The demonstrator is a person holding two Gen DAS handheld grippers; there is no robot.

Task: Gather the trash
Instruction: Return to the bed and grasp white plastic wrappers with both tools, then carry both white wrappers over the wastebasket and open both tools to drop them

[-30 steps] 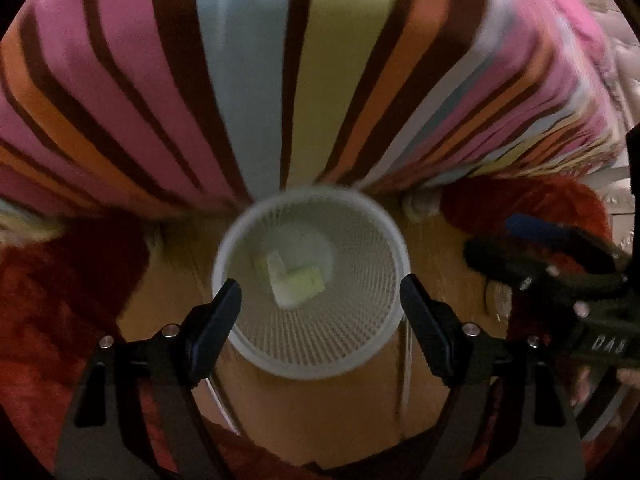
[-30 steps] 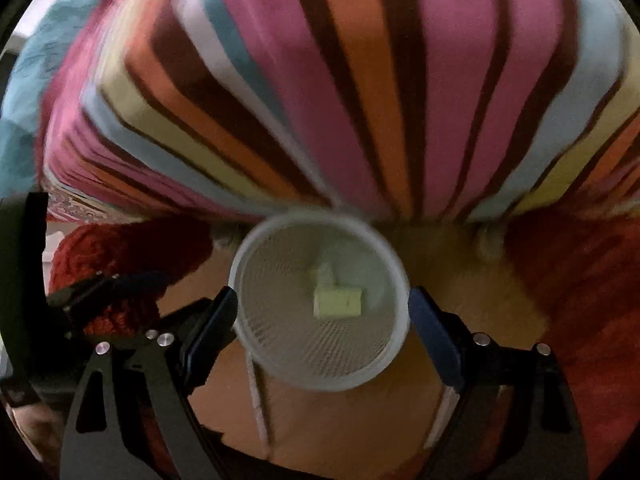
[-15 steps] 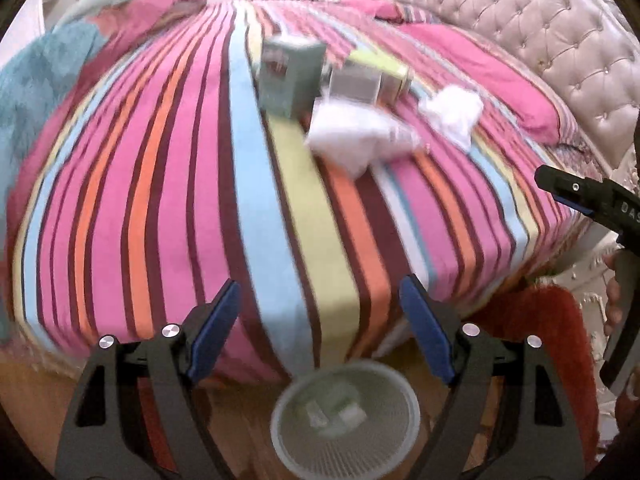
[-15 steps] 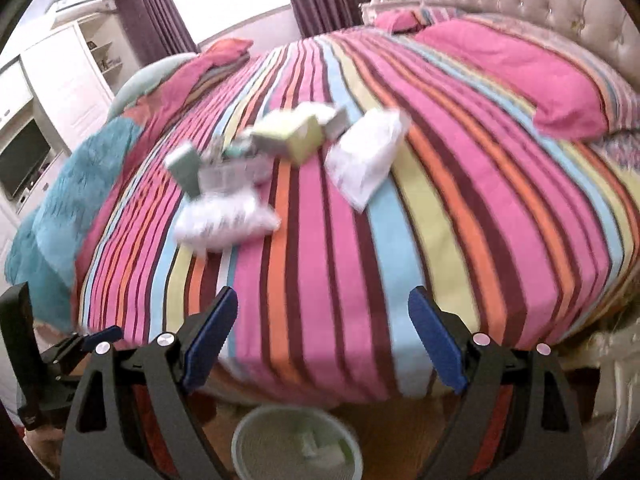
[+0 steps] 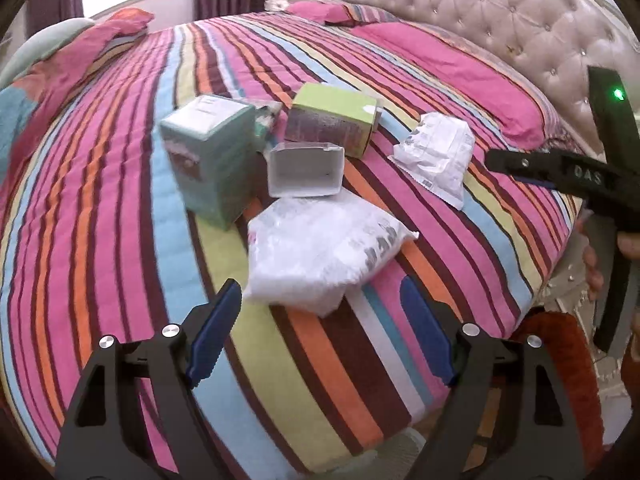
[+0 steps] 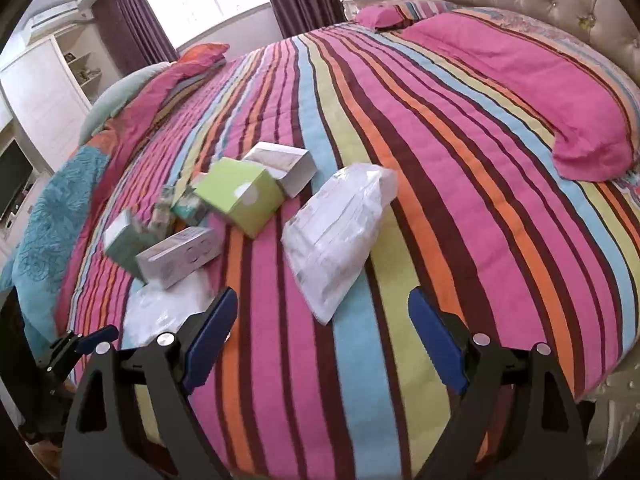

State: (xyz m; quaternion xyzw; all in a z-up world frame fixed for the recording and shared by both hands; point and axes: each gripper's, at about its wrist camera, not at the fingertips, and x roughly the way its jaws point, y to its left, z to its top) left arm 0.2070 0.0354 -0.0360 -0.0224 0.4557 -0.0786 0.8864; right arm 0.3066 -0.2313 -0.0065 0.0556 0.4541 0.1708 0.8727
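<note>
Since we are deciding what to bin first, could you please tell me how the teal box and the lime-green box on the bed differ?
The teal box stands upright on end, taller than wide; the lime-green box lies low on a broad side. The teal box is nearer the bed's foot edge, the lime-green box farther back towards the headboard. Both are closed cardboard cartons resting on the striped bedspread, and no gripper touches either.

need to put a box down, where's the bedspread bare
Bare: the wide stretch between the flat white packet and the pink pillow, and the near edge of the bedspread. Crowded: the boxes around the green box.
</note>
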